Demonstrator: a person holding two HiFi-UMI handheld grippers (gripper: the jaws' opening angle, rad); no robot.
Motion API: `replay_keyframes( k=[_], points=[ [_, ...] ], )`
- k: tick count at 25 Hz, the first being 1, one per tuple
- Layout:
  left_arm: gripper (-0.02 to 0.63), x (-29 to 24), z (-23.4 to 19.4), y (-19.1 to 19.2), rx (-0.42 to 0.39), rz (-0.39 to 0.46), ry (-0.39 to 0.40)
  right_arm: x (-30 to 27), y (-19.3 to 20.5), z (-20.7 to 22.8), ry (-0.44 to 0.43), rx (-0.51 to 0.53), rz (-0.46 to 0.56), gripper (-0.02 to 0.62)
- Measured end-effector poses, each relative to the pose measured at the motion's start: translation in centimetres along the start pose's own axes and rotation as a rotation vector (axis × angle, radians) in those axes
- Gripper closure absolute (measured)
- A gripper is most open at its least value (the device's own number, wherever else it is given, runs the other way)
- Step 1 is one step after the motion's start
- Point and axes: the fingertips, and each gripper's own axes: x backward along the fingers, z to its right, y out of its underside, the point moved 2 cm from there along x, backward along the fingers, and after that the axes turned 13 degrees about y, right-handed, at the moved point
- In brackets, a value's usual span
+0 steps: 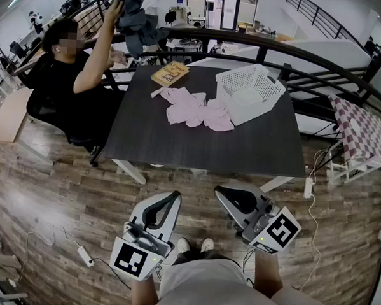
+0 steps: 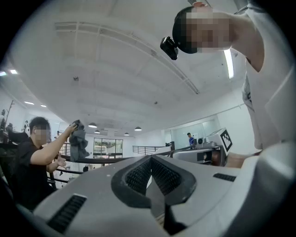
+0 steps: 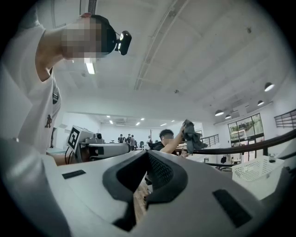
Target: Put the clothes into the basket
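Observation:
Pink clothes [image 1: 196, 109] lie crumpled in the middle of the dark table [image 1: 146, 140]. Just right of them stands the white lattice basket [image 1: 250, 91], which also shows low on the right in the right gripper view [image 3: 253, 169]. A seated person at the table's far left corner holds a grey garment [image 1: 135, 21] up in one hand; the garment [image 2: 78, 141] [image 3: 192, 134] shows in both gripper views. My left gripper [image 1: 174, 197] and right gripper [image 1: 220, 192] hover over the floor in front of the table, well short of the clothes. Both are shut and empty.
A yellow-brown book [image 1: 170, 73] lies at the table's far edge, behind the pink clothes. A curved black railing [image 1: 291, 55] runs behind the table. A checkered-cloth stand [image 1: 360, 135] is at the right. Cables and a power strip [image 1: 84, 256] lie on the wooden floor.

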Motion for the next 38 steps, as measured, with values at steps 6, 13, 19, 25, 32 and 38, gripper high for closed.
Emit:
replay_keyframes(
  k=[6, 13, 19, 25, 32, 38],
  points=[
    [0.603, -0.6, 1.4, 0.7, 0.011, 0.001, 0.002, 1.5, 0.7, 0.2, 0.03, -0.007, -0.015, 0.58],
    [0.603, -2.5, 3.3, 1.0, 0.008, -0.001, 0.009, 4.1, 0.3, 1.5, 0.058, 0.035, 0.018, 0.58],
    [0.603, -3.6, 4.0, 1.1, -0.004, 0.007, 0.01, 5.0, 0.5, 2.4, 0.063, 0.034, 0.025, 0.579],
    [0.603, -4.5, 2.9, 1.6, 0.005, -0.008, 0.016, 4.1, 1.3, 3.6, 0.076, 0.031, 0.004, 0.579],
    [0.603, -5.7, -0.6, 2.5, -0.004, -0.018, 0.032, 0.8, 2.5, 5.3, 0.094, 0.04, -0.026, 0.579],
    [0.603, -6.0, -4.3, 3.3, 0.019, -0.013, 0.041, -2.5, 3.6, 6.4, 0.103, 0.039, -0.052, 0.579]
  ],
)
